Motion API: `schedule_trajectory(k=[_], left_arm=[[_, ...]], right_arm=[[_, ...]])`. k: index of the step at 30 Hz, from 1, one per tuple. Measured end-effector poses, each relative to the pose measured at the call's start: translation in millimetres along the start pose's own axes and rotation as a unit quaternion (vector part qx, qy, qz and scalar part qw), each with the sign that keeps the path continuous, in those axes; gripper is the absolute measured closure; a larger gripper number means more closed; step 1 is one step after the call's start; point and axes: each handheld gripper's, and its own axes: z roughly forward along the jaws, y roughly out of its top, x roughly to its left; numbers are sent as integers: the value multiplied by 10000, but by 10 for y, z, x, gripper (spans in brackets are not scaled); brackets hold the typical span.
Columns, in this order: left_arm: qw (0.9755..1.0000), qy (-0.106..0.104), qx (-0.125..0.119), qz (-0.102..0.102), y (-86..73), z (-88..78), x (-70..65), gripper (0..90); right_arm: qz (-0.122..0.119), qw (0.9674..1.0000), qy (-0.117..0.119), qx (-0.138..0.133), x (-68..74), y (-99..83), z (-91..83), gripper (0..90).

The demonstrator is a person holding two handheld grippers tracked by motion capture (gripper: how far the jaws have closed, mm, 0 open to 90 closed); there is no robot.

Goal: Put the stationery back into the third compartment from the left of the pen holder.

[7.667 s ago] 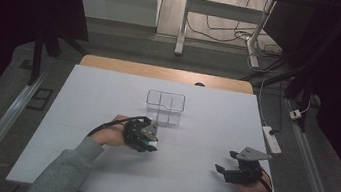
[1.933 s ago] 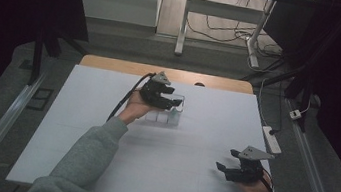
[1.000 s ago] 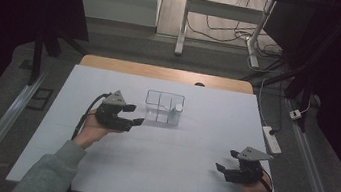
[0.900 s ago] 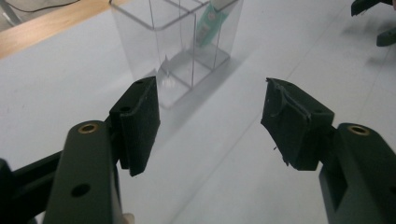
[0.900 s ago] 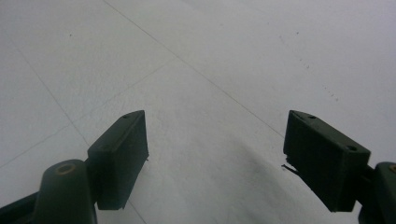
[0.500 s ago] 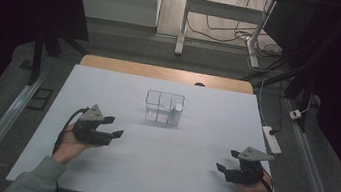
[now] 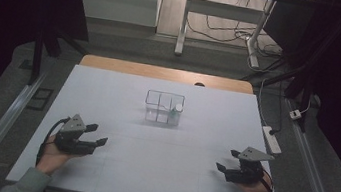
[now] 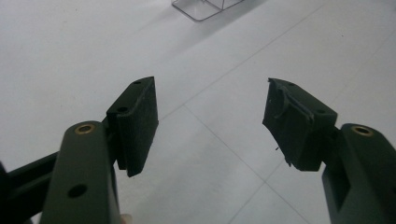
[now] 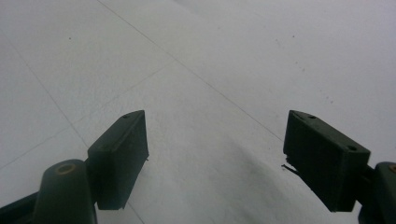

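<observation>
1. your left gripper [image 7: 97,135] sits near the table's [image 7: 123,94] near left corner, low over the white surface. its jaws stand wide apart with nothing between them; the left gripper view shows bare table between the two black pads [image 8: 135,123].
2. your right gripper [image 7: 225,160] sits near the near right corner, also low over the surface. its jaws are spread wide and empty; the right gripper view shows plain white table with faint grid lines between them.
3. your hands hold each gripper from the near edge, and a grey three-cornered plate tops each one.
4. a clear divided box [image 7: 164,107] stands on the table's middle, closer to the far edge, well apart from both grippers. one corner of it appears at the top of the left gripper view [image 8: 205,7].
5. a small bottle with a white cap [image 7: 177,110] stands upright in the box's near right compartment.
6. a white power strip [image 7: 271,139] lies just beyond the table's right edge.
</observation>
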Motion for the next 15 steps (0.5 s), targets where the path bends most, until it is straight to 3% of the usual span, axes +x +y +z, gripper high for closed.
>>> schedule_trajectory(k=[15], left_arm=[[9999,3,88,74,-42,27,0,344]], right_arm=[[-2,9999,-21,-124,7,11,-31,216]])
